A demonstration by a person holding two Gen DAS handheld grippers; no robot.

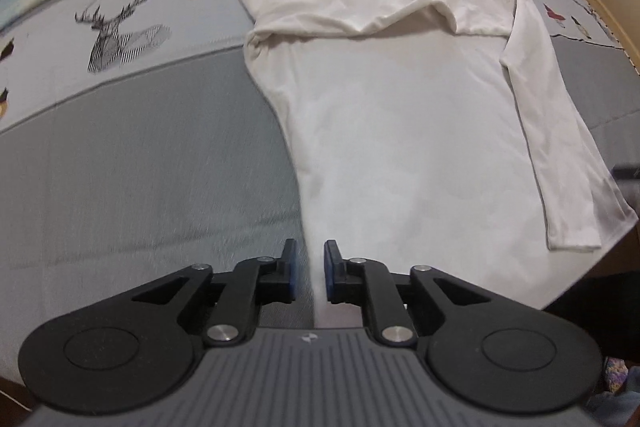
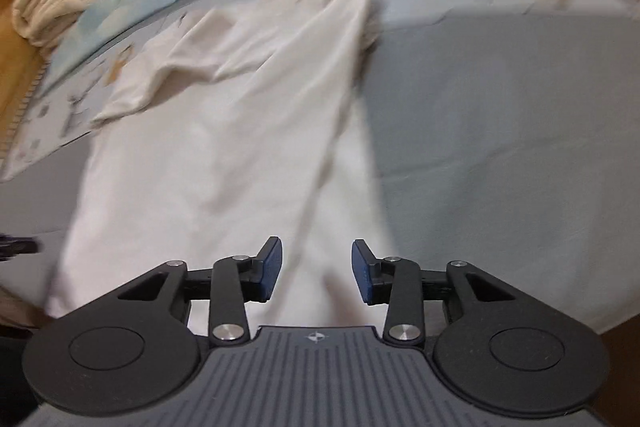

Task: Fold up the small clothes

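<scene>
**A:** Where does the white long-sleeved shirt (image 1: pixel 400 131) lie relative to the left gripper (image 1: pixel 310 271)?

**B:** It spreads out ahead of it on the grey bedspread (image 1: pixel 140 167), hem nearest the gripper, collar farthest. The shirt's left edge runs right into the narrow gap between the blue pads. The jaws stand only slightly apart; the cloth passes between them, but neither pad visibly presses on it, so I read that as no grip.

**A:** And the sleeves?

**B:** One sleeve is folded across the chest at the far end; the other runs down the right-hand side of the body towards the hem. I'd judge that narrows the shirt to a strip, ready to be folded lengthwise.

**A:** The right gripper (image 2: pixel 316 273)?

**B:** Its jaws are moderately open over the hem on its side, with white cloth lying below and between them but touching neither pad. Nothing is held. That view is blurred.

**A:** Why both at the hem?

**B:** Probably to take the two bottom corners and carry them up towards the collar.

**A:** Any writing?

**B:** The bedspread's printed band (image 1: pixel 120 23), ahead and left of the left gripper, shows a stag's head and a tan tag; the lettering above the stag is too small to read. Each gripper body carries a small emblem, no words.
</scene>
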